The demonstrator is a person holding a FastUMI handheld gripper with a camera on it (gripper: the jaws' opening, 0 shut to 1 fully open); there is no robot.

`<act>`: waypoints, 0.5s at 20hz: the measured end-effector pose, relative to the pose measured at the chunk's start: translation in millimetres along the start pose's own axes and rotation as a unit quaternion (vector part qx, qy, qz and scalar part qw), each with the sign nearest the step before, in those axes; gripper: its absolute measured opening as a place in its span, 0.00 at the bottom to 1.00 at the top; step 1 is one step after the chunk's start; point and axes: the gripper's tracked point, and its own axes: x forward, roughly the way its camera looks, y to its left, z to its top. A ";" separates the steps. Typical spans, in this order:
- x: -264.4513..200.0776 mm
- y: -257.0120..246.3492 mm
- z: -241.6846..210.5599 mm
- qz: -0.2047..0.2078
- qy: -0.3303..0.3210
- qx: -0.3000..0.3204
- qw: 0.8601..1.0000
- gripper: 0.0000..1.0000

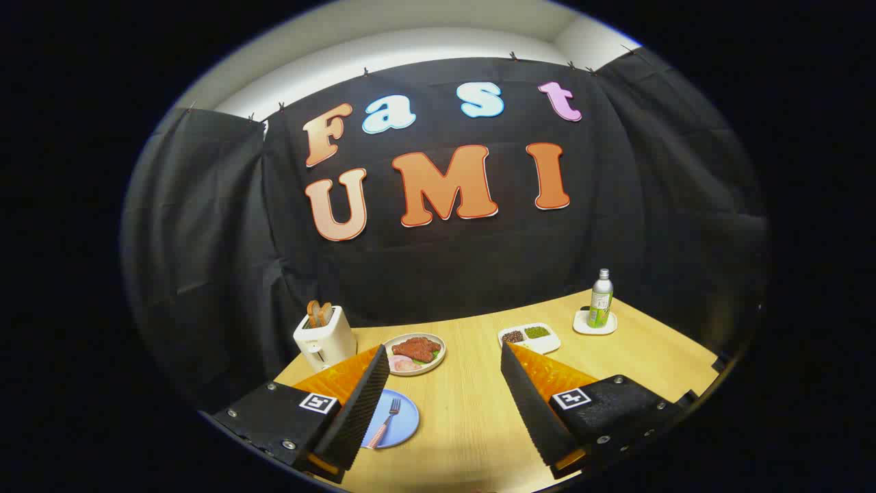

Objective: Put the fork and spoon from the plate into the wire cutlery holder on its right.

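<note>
A blue plate [400, 421] lies on the wooden table, partly hidden behind my left finger. On it rests a fork [387, 421] with a pink handle, tines pointing away from me. My gripper [441, 383] is held above the table, open, with bare table between its fingers. The plate sits just inside the left finger [363, 404]. The right finger [530, 404] stands well apart from it.
A white toaster [324, 337] holding toast stands at the far left. A plate of meat [415, 352] lies beyond the blue plate. A white divided dish [528, 337] sits further right. A bottle [600, 298] stands on a white coaster at the far right.
</note>
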 end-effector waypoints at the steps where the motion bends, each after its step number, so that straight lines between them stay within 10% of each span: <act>1: -4.7 -3.3 0.9 0.005 -0.001 0.003 1.000 0.98; 10: -3.0 0.6 -24.2 -0.001 0.048 0.027 0.999 0.98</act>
